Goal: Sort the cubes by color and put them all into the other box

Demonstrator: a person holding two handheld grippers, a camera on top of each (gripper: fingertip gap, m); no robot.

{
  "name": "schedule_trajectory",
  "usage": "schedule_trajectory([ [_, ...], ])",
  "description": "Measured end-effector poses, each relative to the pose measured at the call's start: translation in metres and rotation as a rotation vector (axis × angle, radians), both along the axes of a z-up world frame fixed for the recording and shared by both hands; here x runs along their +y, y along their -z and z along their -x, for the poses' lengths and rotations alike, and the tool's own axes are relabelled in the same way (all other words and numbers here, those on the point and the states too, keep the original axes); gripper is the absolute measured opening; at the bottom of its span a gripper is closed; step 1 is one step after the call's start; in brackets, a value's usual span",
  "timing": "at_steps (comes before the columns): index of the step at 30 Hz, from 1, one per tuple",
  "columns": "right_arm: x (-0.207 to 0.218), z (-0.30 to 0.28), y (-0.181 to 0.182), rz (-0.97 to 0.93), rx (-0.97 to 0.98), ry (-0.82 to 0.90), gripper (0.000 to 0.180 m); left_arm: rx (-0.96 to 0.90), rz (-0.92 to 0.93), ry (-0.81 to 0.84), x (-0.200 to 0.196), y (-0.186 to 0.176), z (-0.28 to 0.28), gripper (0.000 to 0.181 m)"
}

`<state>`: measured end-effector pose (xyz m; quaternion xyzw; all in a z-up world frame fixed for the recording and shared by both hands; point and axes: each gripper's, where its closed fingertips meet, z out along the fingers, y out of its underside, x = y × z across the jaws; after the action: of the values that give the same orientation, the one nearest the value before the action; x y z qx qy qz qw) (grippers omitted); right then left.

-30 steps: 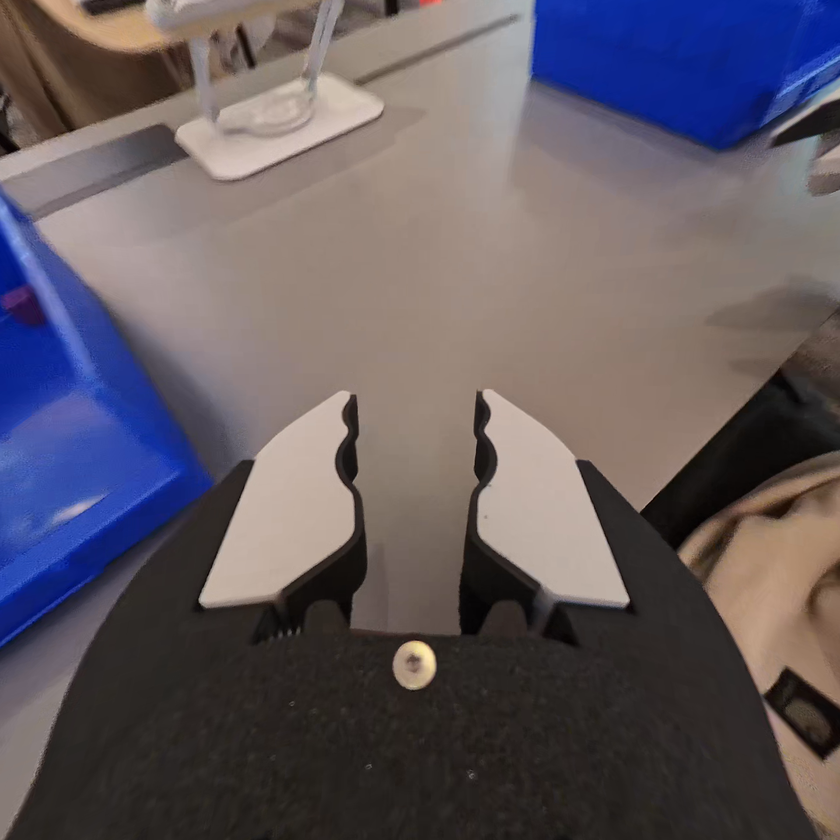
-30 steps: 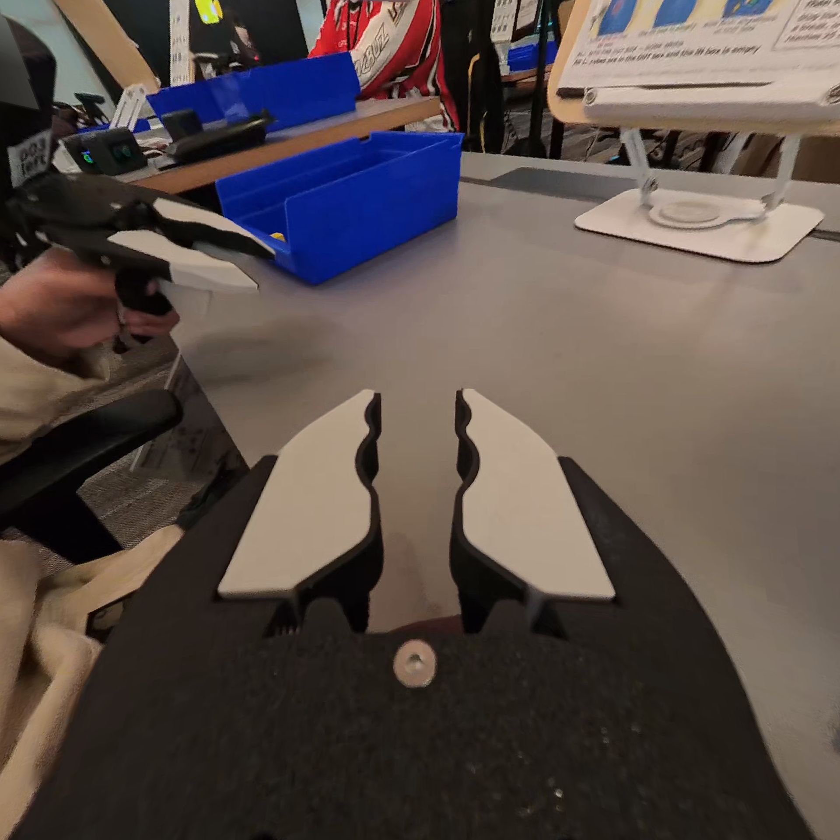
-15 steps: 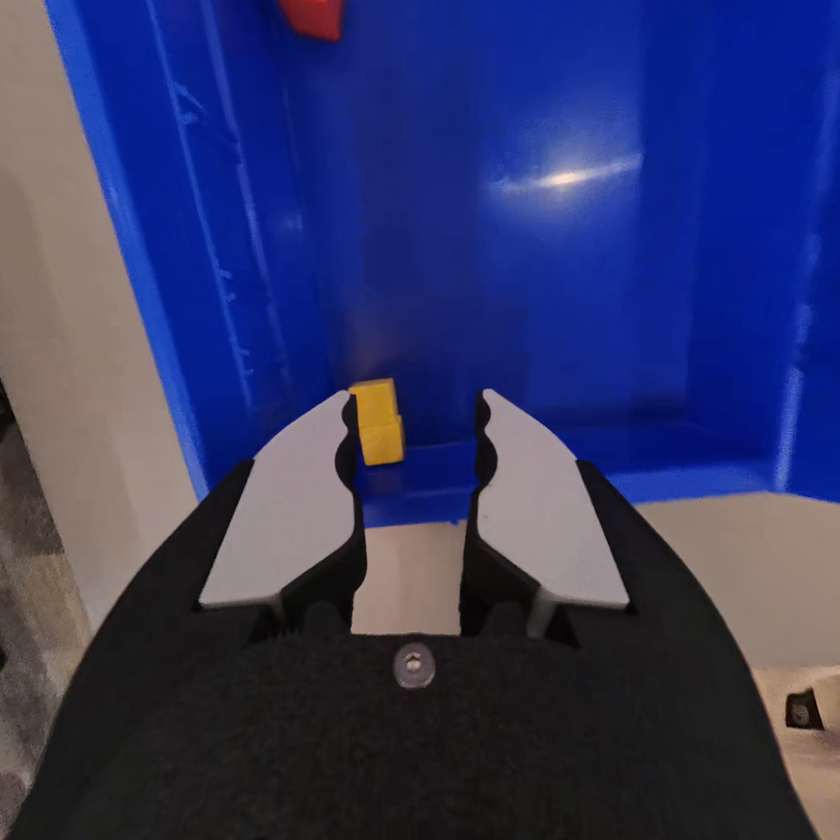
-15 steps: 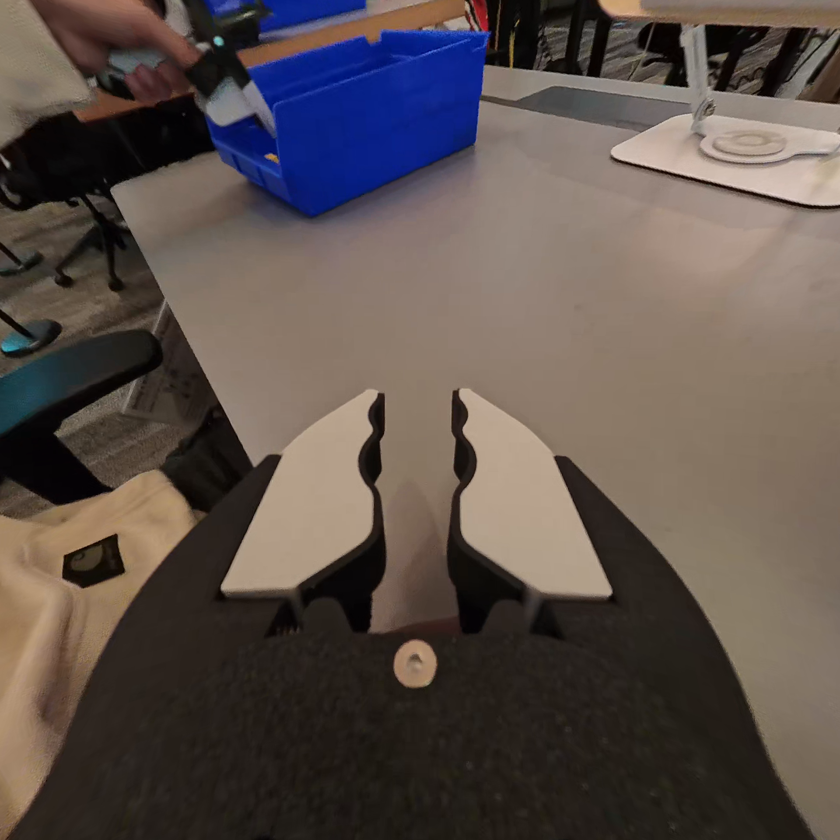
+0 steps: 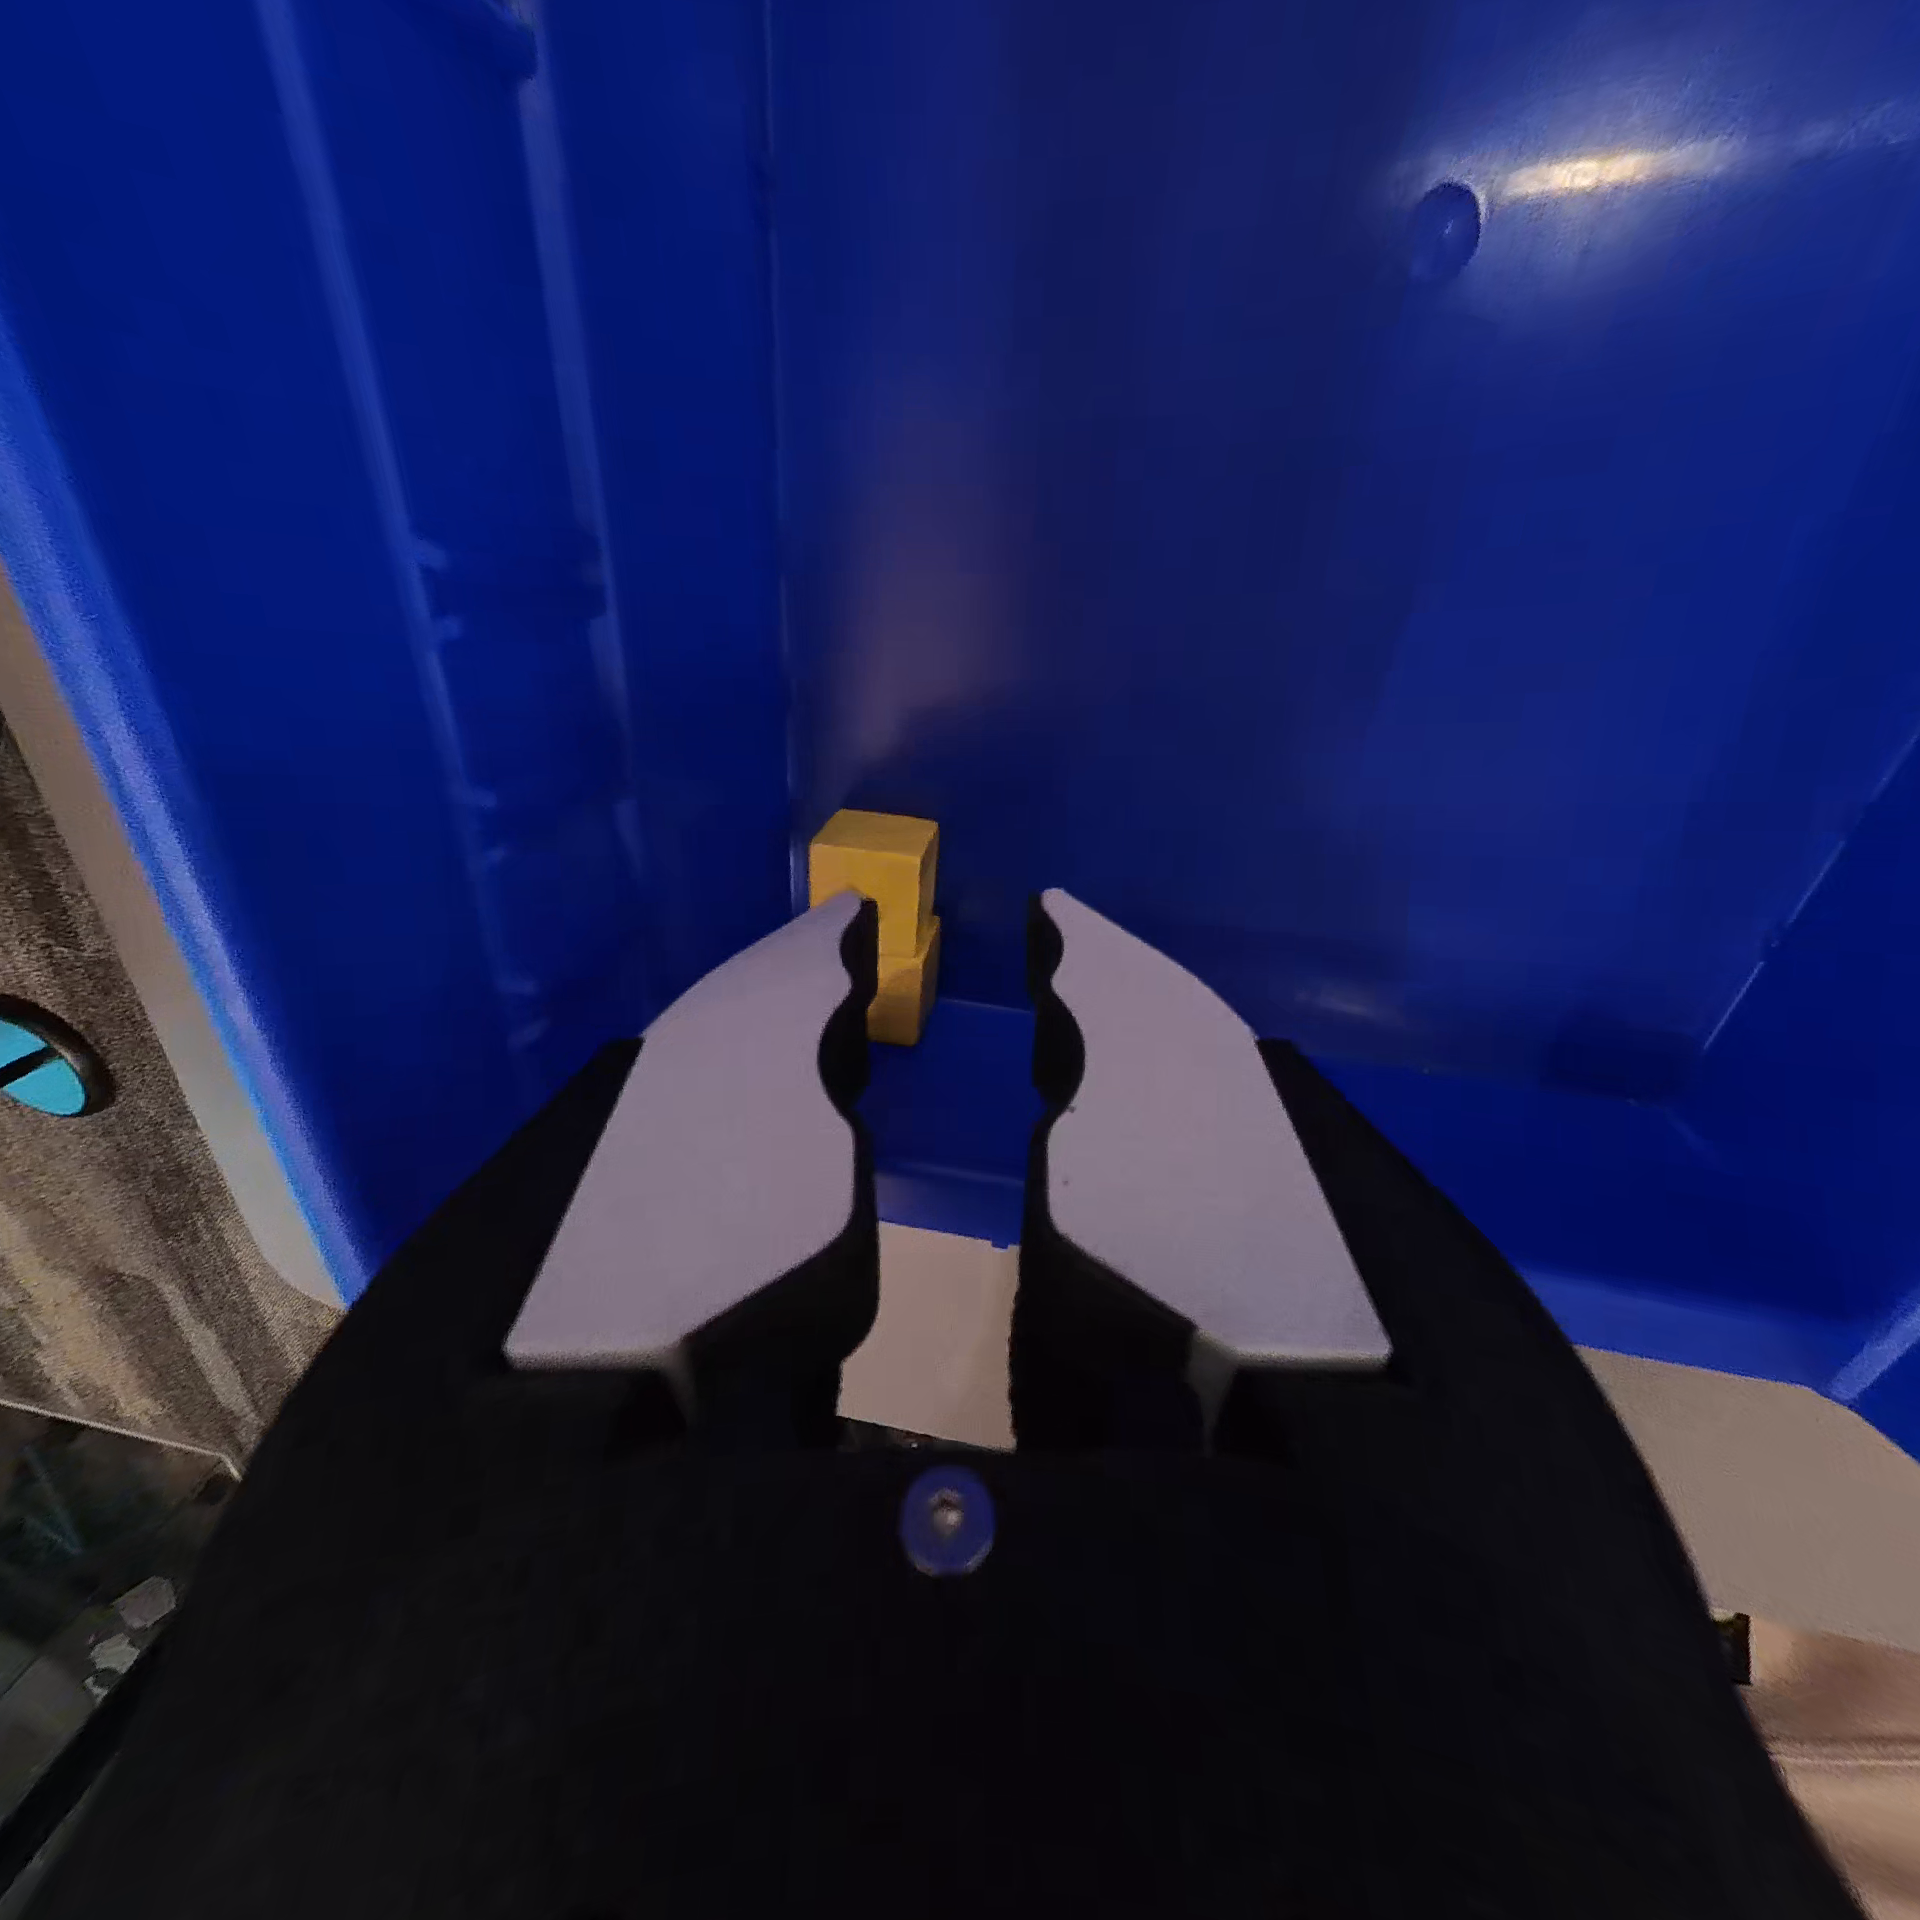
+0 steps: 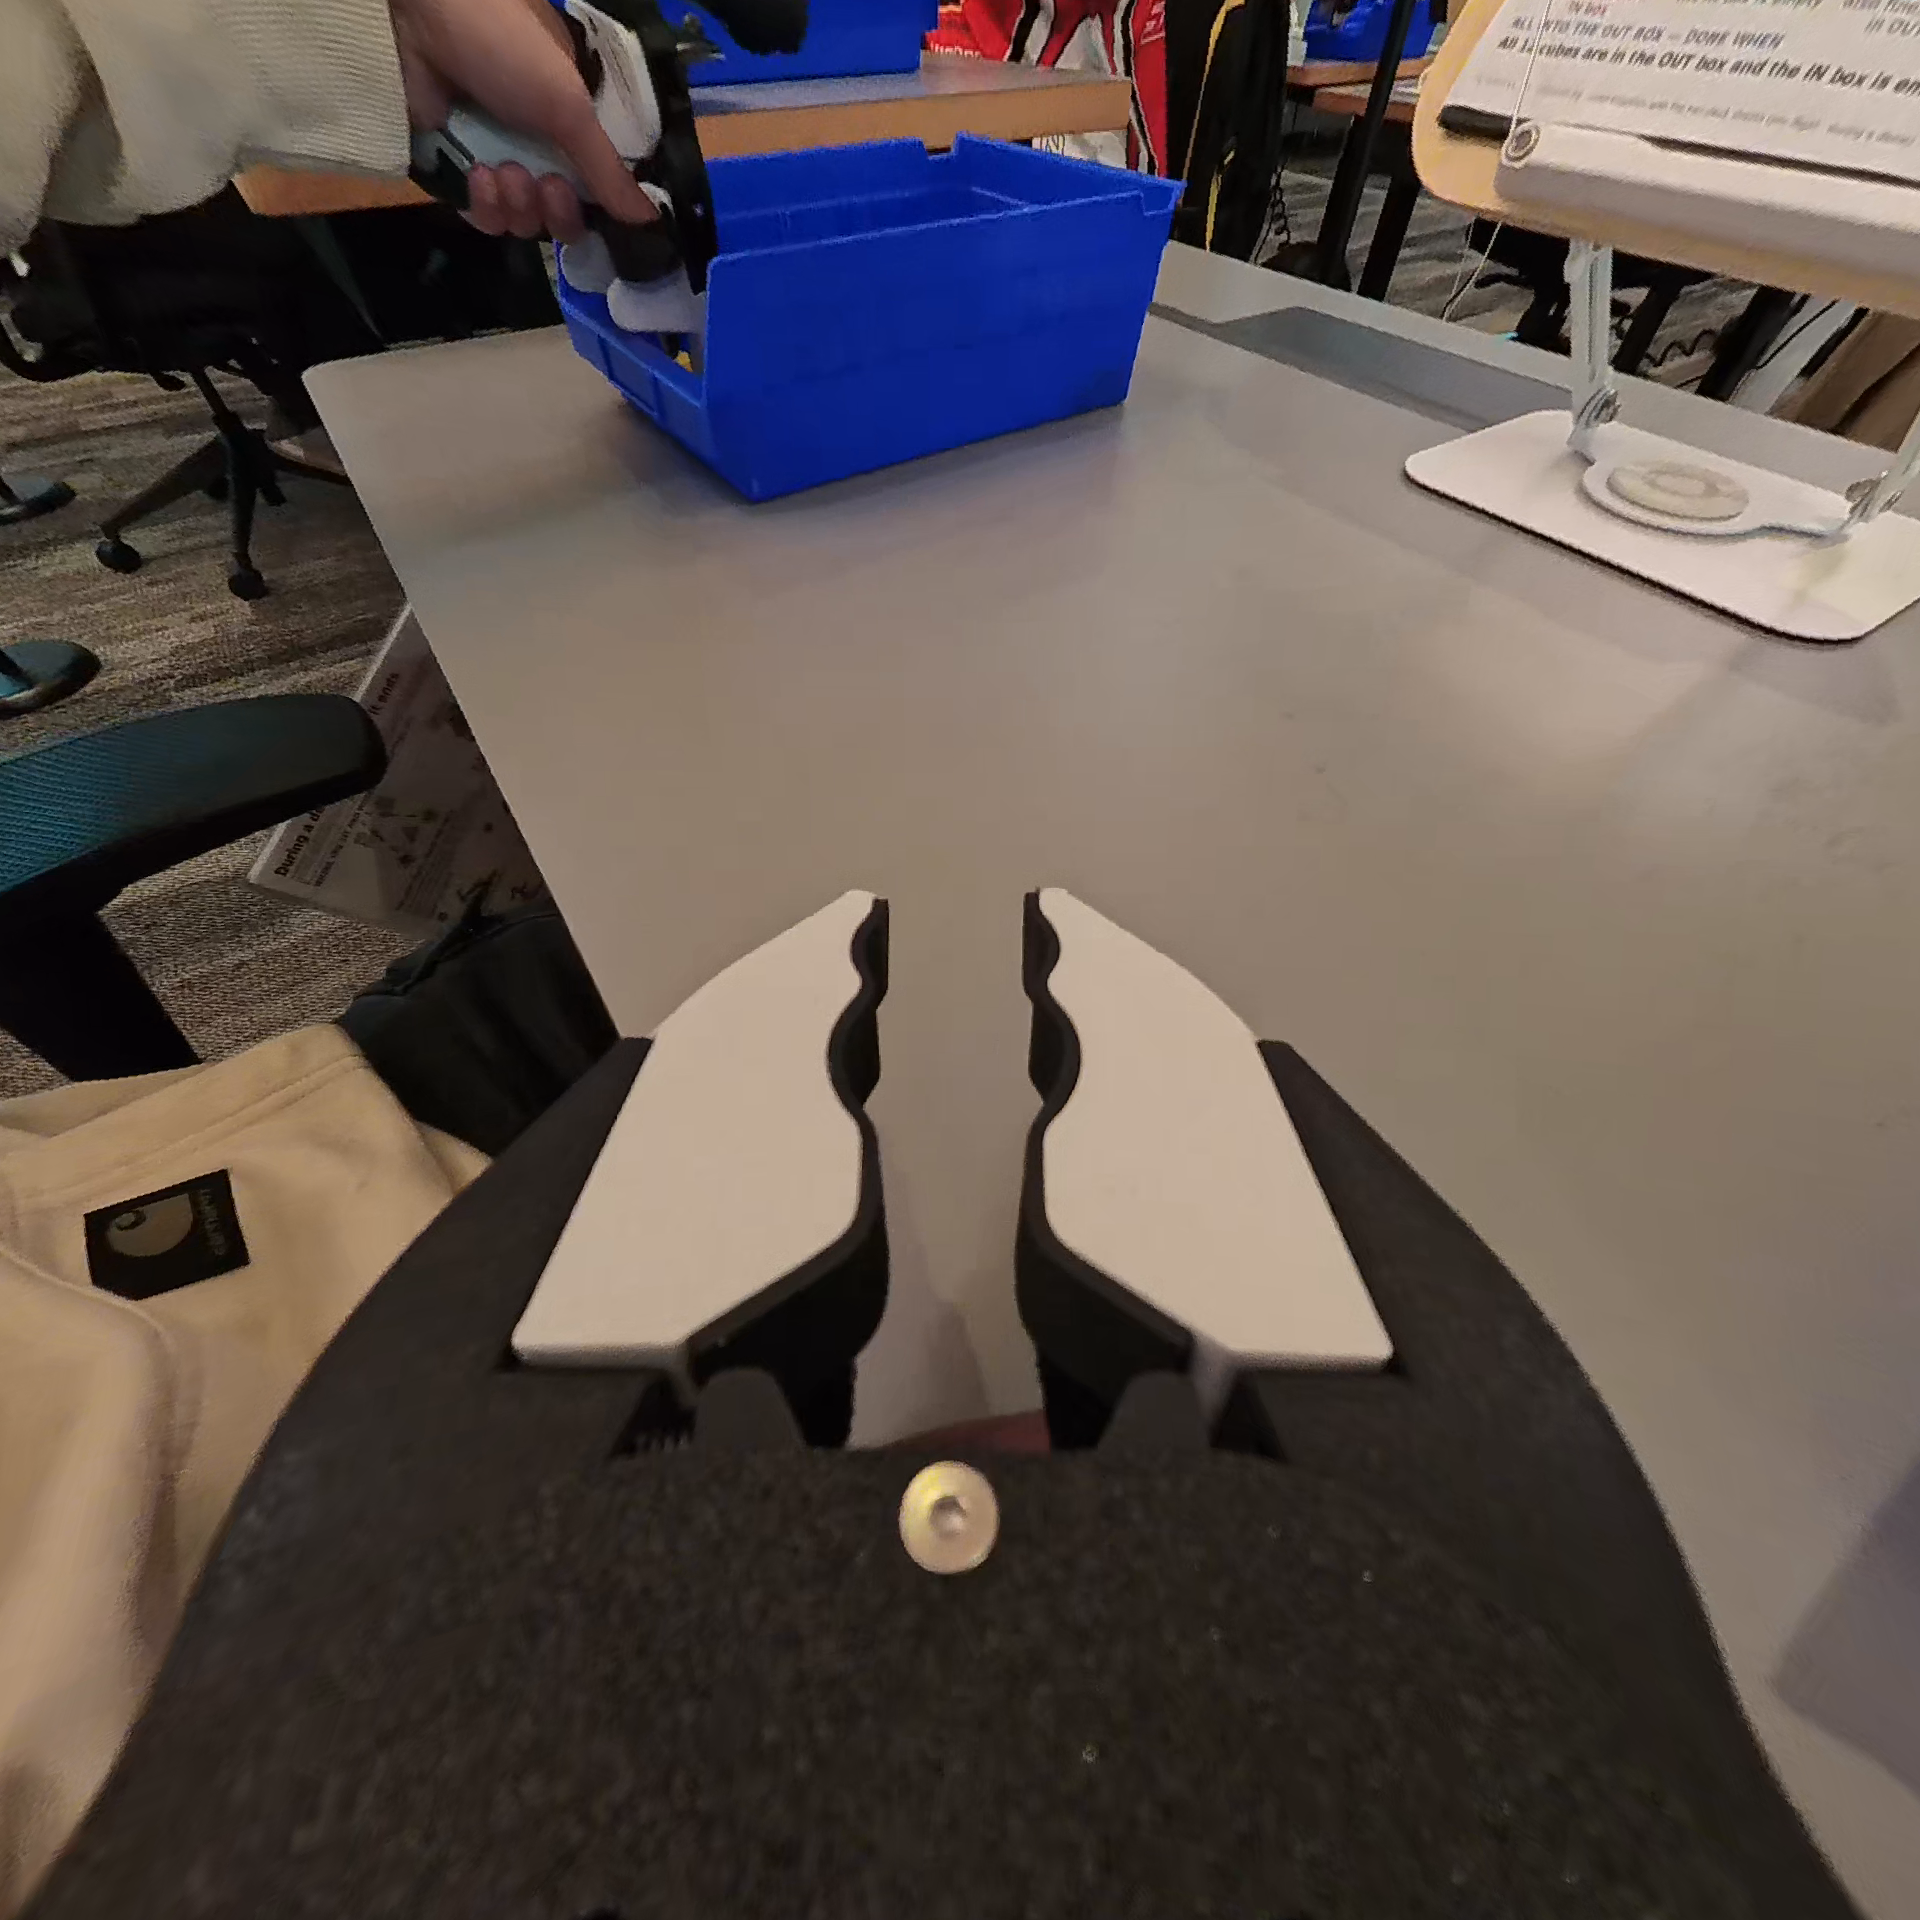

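In the left wrist view my left gripper [image 5: 948,899] is open and empty, reaching down into a blue box [image 5: 1351,520]. Two yellow cubes [image 5: 883,868] sit together in the box's near corner, just beyond and partly behind my left fingertip [image 5: 831,920]. In the right wrist view my right gripper [image 6: 956,899] is open and empty, low over the grey table [image 6: 1247,779]. The same blue box [image 6: 914,343] stands at the table's far left corner, with the left gripper [image 6: 649,270] dipped into its near end; a bit of yellow cube [image 6: 683,358] shows there.
A white stand [image 6: 1683,509] holding a sheet stands at the table's far right. An office chair arm [image 6: 177,779] and a printed sheet on the carpet lie off the table's left edge. A cream garment [image 6: 156,1299] is at lower left. My hands' fingertips stand some 50 cm from each other.
My left gripper swung from over the table into the blue box, then moved lower and closer to the yellow cubes. The right gripper tilted down slightly and stayed open.
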<state>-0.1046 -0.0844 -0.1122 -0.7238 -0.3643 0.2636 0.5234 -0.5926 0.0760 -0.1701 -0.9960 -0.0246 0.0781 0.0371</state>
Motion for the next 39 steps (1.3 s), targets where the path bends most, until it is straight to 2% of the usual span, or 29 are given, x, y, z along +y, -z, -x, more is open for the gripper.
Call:
schedule_trajectory([
  [2,-0.002,0.0,-0.001,0.001,0.007,-0.007,0.024,0.004,0.003,-0.001,0.0,0.0,-0.001,0.025],
  [3,-0.003,0.0,-0.002,0.004,0.012,-0.012,0.024,0.009,0.0,0.008,0.0,0.0,-0.001,0.018],
  [4,-0.004,0.001,-0.003,0.004,0.018,-0.015,0.024,0.012,-0.002,0.025,0.001,-0.001,-0.002,0.0],
  [5,-0.005,0.001,-0.004,0.001,0.019,-0.016,0.024,-0.004,0.002,0.035,0.0,-0.001,-0.006,0.001],
  [8,-0.005,0.001,-0.005,-0.022,0.001,-0.006,0.024,-0.009,0.021,0.051,-0.002,-0.004,-0.009,0.032],
  [12,-0.005,0.004,0.0,-0.021,-0.025,-0.004,0.023,0.066,0.027,0.045,0.003,-0.009,0.002,0.041],
  [16,-0.008,0.009,0.005,-0.028,-0.058,-0.013,0.023,0.182,0.083,0.057,0.004,-0.006,0.014,0.04],
  [21,-0.01,0.007,0.005,-0.051,-0.085,-0.012,0.023,0.199,0.106,0.04,0.007,0.003,0.014,0.038],
  [22,-0.01,0.007,0.005,-0.046,-0.083,-0.012,0.023,0.182,0.115,0.032,0.007,0.006,0.011,0.052],
  [23,-0.01,0.006,0.006,-0.04,-0.082,-0.013,0.023,0.183,0.132,0.034,0.006,0.008,0.009,0.056],
  [27,-0.009,0.004,0.007,-0.03,-0.084,-0.013,0.023,0.195,0.172,0.063,0.004,0.008,0.001,0.056],
  [29,-0.01,0.004,0.006,-0.029,-0.082,-0.015,0.023,0.149,0.165,0.074,0.006,0.009,-0.009,0.066],
  [30,-0.01,0.005,0.006,-0.028,-0.081,-0.016,0.023,0.124,0.159,0.082,0.007,0.008,-0.016,0.066],
  [33,-0.01,0.005,0.008,-0.026,-0.088,-0.016,0.023,0.042,0.12,0.111,0.01,0.001,-0.034,0.049],
  [39,-0.01,0.009,0.014,-0.023,-0.111,-0.02,0.023,0.062,0.139,0.162,0.003,-0.008,-0.025,0.053],
])
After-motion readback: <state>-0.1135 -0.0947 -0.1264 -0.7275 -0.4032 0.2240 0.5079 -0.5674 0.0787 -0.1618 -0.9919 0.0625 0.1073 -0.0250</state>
